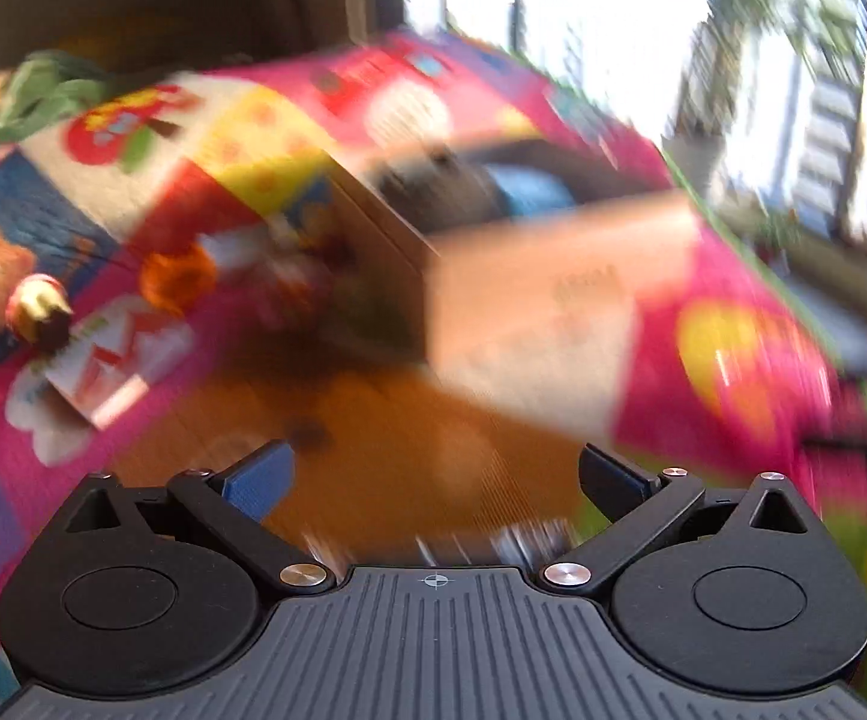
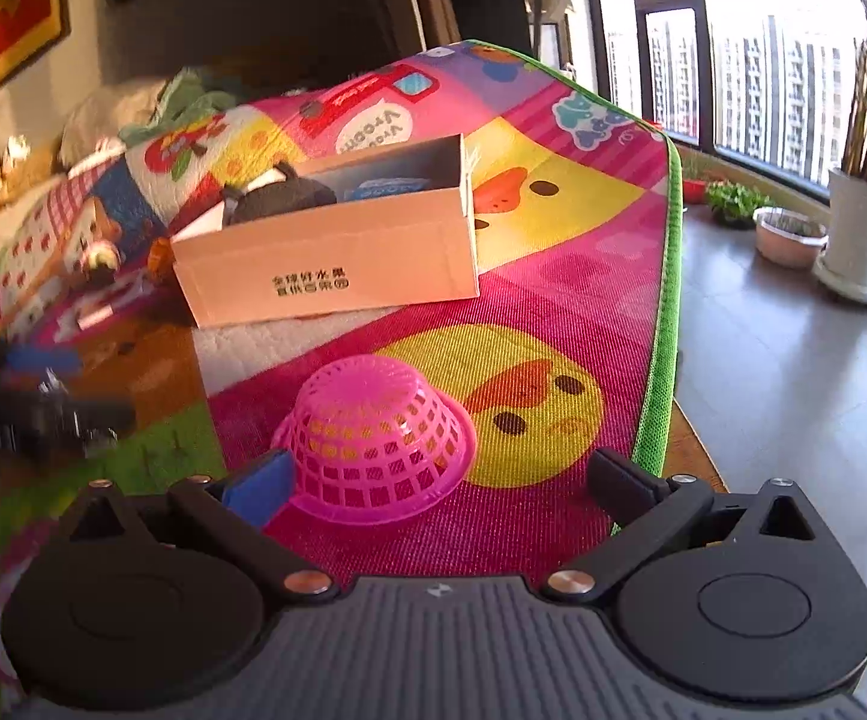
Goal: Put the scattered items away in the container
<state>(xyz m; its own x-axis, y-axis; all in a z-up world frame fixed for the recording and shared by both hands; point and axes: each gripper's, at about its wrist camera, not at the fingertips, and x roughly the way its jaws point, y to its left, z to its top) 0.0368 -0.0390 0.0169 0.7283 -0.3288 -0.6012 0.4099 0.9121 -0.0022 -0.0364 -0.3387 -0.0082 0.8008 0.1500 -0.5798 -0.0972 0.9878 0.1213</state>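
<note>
A cardboard box (image 2: 337, 252) sits open-topped on a bright children's play mat (image 2: 553, 324), at about 11 o'clock from the right gripper (image 2: 445, 480), placed where both hands can drop things into it; a dark rounded item (image 2: 277, 195) and something blue (image 2: 388, 186) already lie inside. An upturned pink mesh basket (image 2: 376, 438) rests on the mat at 12 o'clock, just ahead of the right gripper, whose fingers are spread wide with nothing between them, the blue-padded left finger just beside the basket's rim, so a pick of the basket looks the likely next step. The left gripper (image 1: 433, 480) is likewise spread and empty, facing the box (image 1: 529, 276) at 1 o'clock. Still scattered on the mat at 10 o'clock in the left view are an orange toy (image 1: 178, 279), a small red-and-cream figure (image 1: 37, 309) and a white card with red lettering (image 1: 109, 366). The left view is heavily smeared, so those toys cannot be identified; the box's contents are partly hidden by its walls, and a dark blur at the right view's 9 o'clock edge is probably the left tool
</note>
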